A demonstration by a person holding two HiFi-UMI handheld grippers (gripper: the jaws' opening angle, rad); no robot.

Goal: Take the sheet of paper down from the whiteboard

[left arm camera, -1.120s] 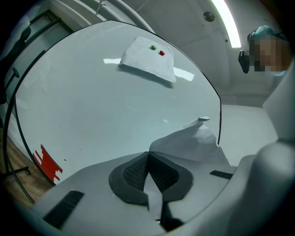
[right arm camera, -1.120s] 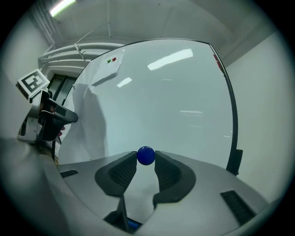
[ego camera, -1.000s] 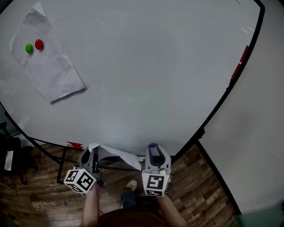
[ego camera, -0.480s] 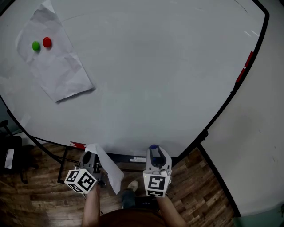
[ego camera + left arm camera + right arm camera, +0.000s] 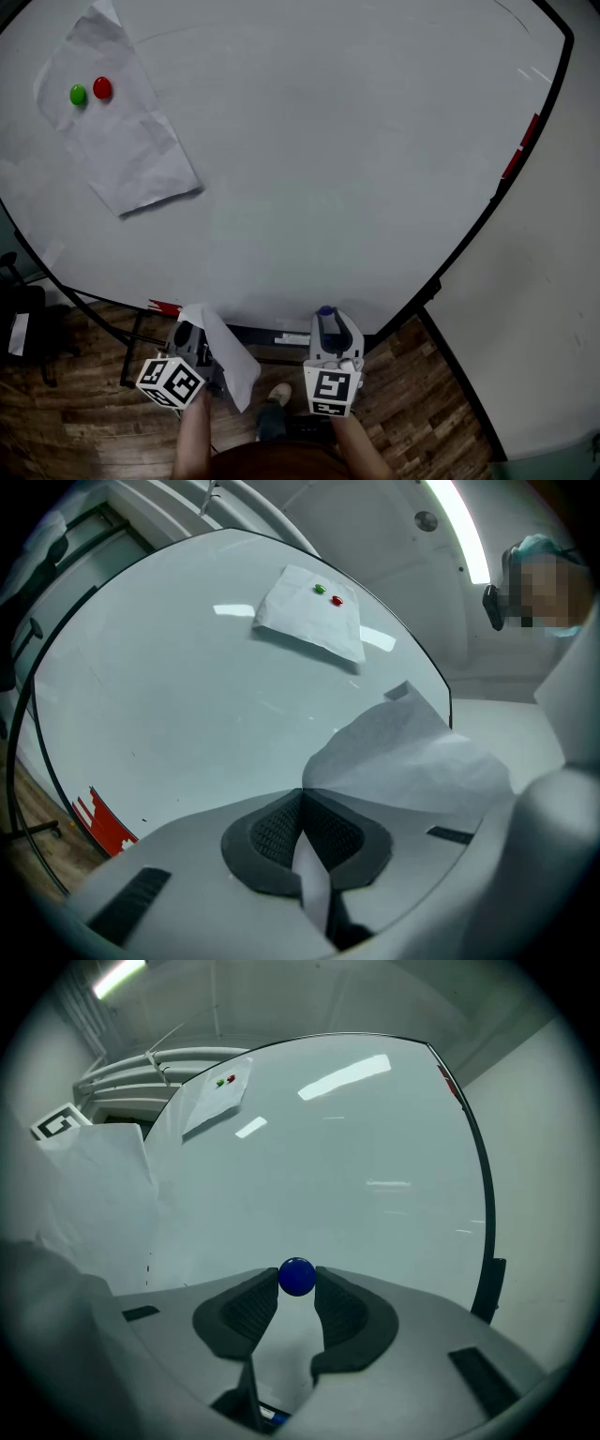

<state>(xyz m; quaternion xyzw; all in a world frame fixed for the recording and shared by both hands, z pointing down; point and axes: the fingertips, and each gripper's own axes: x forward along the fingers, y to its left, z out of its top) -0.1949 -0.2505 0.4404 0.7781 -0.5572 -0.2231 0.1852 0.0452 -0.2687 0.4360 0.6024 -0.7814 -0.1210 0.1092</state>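
Whiteboard (image 5: 328,169) over wood flooring: your left gripper (image 5: 300,810) is pinched tight on the edge of a loose sheet (image 5: 403,761) drooping beside it, while your right gripper (image 5: 297,1286) clasps a blue magnet (image 5: 297,1276). A creased sheet (image 5: 122,141) hangs top left under a green magnet (image 5: 78,94) and a red magnet (image 5: 102,88) — light, limp and probably easy to tear, so free the magnets first and take a lower corner.

Whiteboard (image 5: 328,169): middle and right bare, open passage. Upper left taken: sheet (image 5: 127,150), green magnet (image 5: 78,94), red magnet (image 5: 102,88). Right edge: frame (image 5: 487,202). Held paper (image 5: 230,361) hangs between left gripper (image 5: 192,328) and right gripper (image 5: 323,319).
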